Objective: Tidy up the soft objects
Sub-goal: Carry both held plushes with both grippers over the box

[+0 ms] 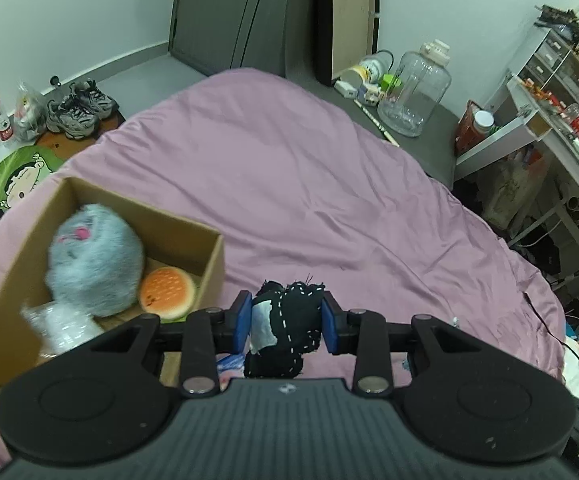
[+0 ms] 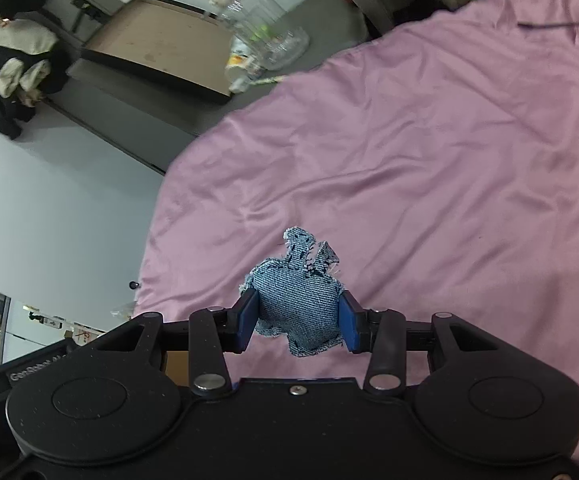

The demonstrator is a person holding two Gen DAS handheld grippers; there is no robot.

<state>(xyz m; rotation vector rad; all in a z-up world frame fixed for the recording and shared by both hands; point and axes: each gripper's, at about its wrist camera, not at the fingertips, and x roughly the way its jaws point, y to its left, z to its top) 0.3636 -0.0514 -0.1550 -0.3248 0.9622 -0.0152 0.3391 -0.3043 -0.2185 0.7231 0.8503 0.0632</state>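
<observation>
Now my left gripper (image 1: 286, 322) clamps one black stitched toy (image 1: 289, 320) at lower centre; only this view shows the cardboard box (image 1: 213, 264), lower left, holding one grey plush (image 1: 93, 260) and one burger squishy (image 1: 166, 293). Right gripper (image 2: 299, 316) pinches one denim toy (image 2: 298, 304) above the pink bedsheet (image 2: 429, 160).

A purple bedsheet (image 1: 329, 184) spread ahead of the jaws in both views. In the left wrist view, a large clear plastic jug (image 1: 415, 92) stood far ahead and to the right of the jaws, on the dark floor beside the bed. A pair of grey sneakers (image 1: 79, 109) sat far ahead to the left. A white shelf unit (image 1: 529, 120) crowded with bottles lay at the far right, and a green cartoon mat (image 1: 21, 176) at the left.
</observation>
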